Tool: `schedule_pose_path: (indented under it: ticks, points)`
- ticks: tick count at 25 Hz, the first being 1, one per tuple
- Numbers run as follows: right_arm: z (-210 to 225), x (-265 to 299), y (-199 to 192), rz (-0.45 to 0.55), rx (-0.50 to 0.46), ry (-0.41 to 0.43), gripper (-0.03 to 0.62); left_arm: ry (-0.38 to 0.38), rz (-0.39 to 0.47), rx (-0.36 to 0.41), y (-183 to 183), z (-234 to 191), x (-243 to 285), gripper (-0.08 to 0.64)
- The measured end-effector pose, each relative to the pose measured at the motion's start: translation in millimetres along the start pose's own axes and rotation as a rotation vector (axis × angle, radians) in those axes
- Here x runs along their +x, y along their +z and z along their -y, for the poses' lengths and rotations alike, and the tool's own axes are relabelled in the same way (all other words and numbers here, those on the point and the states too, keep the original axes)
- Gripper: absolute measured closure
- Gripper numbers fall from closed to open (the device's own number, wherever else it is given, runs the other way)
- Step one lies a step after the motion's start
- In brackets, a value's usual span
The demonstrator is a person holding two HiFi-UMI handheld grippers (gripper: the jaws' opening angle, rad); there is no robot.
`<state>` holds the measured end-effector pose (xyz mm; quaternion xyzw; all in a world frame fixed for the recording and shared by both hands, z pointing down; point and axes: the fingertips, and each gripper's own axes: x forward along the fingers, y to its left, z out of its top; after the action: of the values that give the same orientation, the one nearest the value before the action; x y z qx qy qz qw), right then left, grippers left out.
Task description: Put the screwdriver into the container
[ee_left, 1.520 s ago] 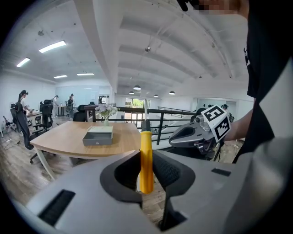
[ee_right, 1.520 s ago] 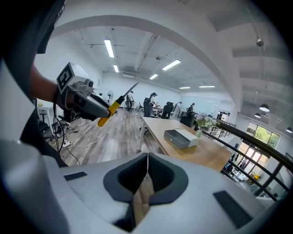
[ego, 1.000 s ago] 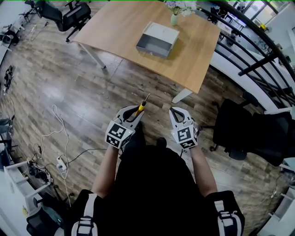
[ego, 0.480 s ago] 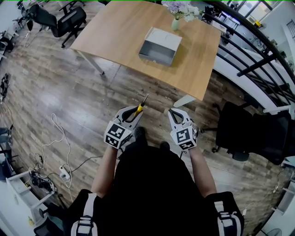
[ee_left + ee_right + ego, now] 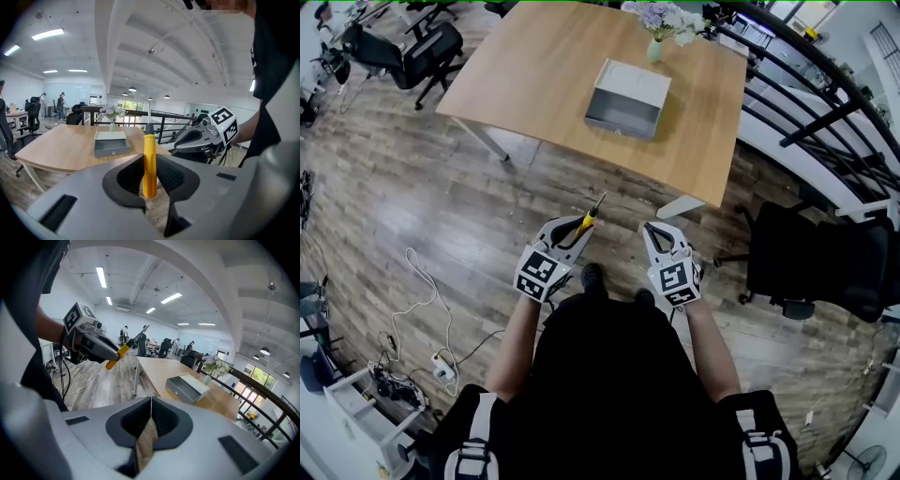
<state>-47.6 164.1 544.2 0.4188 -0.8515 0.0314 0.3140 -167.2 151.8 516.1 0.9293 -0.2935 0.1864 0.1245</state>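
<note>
My left gripper (image 5: 572,228) is shut on a screwdriver (image 5: 590,215) with a yellow handle (image 5: 149,165); its dark shaft points up and forward. In the right gripper view the same screwdriver (image 5: 123,349) sticks out of the left gripper (image 5: 111,356) at the upper left. My right gripper (image 5: 657,231) is held beside it, jaws shut with nothing between them (image 5: 151,401). The container, a grey open drawer box (image 5: 627,97), lies on the wooden table (image 5: 534,66) ahead, well beyond both grippers. It also shows in both gripper views (image 5: 111,143) (image 5: 189,386).
A vase of flowers (image 5: 656,28) stands behind the box. A black office chair (image 5: 811,262) is at the right, a black railing (image 5: 811,84) beyond it. Cables and a power strip (image 5: 441,366) lie on the wood floor at the left. More chairs (image 5: 412,47) stand far left.
The table and box have come slightly nearer and shifted in the head view as the person steps forward. Both grippers keep the same pose and grip.
</note>
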Motion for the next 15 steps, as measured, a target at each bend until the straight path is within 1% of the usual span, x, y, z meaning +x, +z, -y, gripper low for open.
schedule_pose_path:
  ticks: [10, 15]
  points:
    - [-17.6, 32.4, 22.6, -0.009, -0.003, -0.009, 0.566, -0.005, -0.004, 0.0, -12.2, -41.4, -24.6, 0.468]
    - [-32.6, 41.4, 28.7, -0.008, -0.014, -0.002, 0.566, -0.006, -0.005, 0.005, -20.0, -51.8, -33.5, 0.468]
